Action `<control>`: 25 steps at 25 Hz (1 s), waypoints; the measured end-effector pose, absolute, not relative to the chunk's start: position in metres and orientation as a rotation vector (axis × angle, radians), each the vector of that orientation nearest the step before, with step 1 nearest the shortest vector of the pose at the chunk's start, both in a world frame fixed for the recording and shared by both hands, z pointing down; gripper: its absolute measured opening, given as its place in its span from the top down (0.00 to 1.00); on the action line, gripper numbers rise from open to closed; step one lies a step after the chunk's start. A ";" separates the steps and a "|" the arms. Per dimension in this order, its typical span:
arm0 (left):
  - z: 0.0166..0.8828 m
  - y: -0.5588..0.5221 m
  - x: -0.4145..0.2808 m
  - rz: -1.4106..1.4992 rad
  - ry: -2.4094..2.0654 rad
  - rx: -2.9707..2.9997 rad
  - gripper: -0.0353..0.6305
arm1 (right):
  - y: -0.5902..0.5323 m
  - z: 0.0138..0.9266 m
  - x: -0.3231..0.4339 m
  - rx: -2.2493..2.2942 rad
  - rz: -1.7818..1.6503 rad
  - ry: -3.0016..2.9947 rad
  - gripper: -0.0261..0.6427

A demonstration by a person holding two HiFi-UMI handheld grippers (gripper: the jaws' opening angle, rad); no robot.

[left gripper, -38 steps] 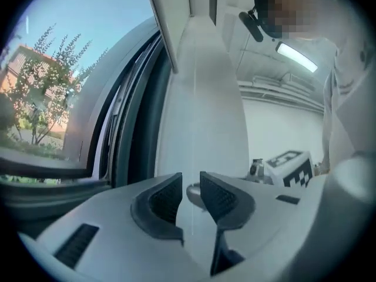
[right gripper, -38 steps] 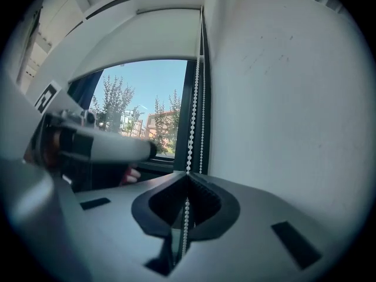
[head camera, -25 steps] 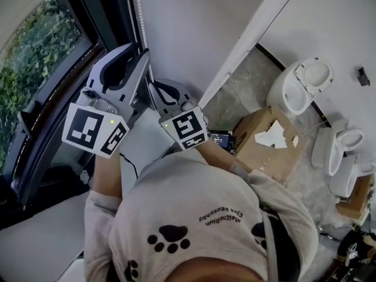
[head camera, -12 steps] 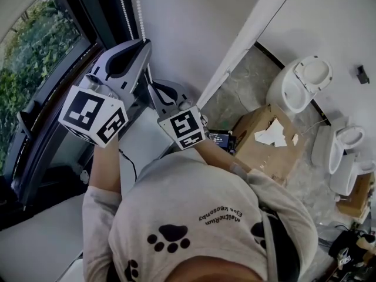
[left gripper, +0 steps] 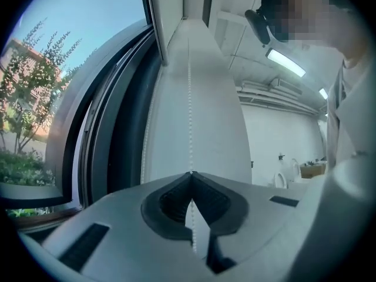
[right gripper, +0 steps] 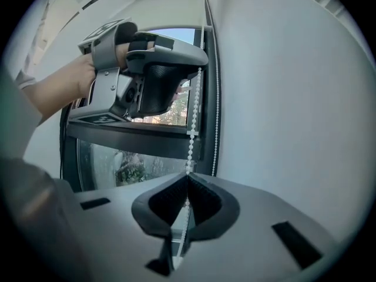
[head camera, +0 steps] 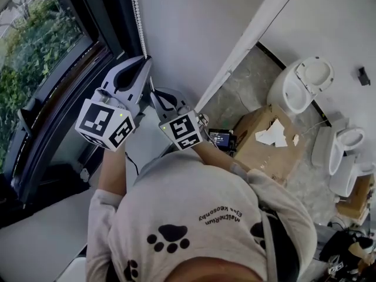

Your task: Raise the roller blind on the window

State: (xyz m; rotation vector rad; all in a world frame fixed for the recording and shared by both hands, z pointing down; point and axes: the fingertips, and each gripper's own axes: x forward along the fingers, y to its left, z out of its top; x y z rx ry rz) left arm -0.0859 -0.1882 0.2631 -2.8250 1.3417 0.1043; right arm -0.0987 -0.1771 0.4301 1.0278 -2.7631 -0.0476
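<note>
Item: bead chain (head camera: 137, 16) of the roller blind, one white strand hanging vertically, long axis straight up and down, beside the window (head camera: 41, 51) and close in front of the white wall (head camera: 194, 28). Your left gripper (head camera: 146, 61) has its jaws closed on this chain. In the left gripper view the pads meet at the tip (left gripper: 190, 174), with the beads (left gripper: 189, 110) rising straight above them and a short run showing below, inside the jaw hollow. Your right gripper (head camera: 154, 92) is likewise clamped on the same strand, lower down. In the right gripper view the chain (right gripper: 192, 116) runs from its closed tip (right gripper: 188, 177) up to the left gripper (right gripper: 167, 63) directly above. A second strand (right gripper: 216, 98) hangs just right of the right jaws, free, alongside the dark window frame (right gripper: 135, 137). To the left of both jaws are the glass and the trees (head camera: 35, 46) outside. To the right of the jaws is bare wall. Well behind and below your hands, on the floor, are a cardboard box (head camera: 252, 148) and white toilets (head camera: 302, 84). Neither is near the chain. Nothing but the two grippers touches the gripped strand.
</note>
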 end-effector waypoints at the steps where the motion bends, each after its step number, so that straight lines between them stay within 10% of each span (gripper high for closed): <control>1: 0.267 -0.188 -0.086 0.110 1.345 -2.833 0.94 | -0.178 0.434 -0.099 1.026 -0.045 -2.755 0.95; 22: 0.310 -0.185 -0.085 0.178 1.418 -2.856 0.94 | -0.175 0.470 -0.089 0.955 0.011 -2.661 0.94; 25: 0.310 -0.186 -0.087 0.184 1.426 -2.856 0.94 | -0.175 0.446 -0.084 0.973 0.029 -2.697 0.81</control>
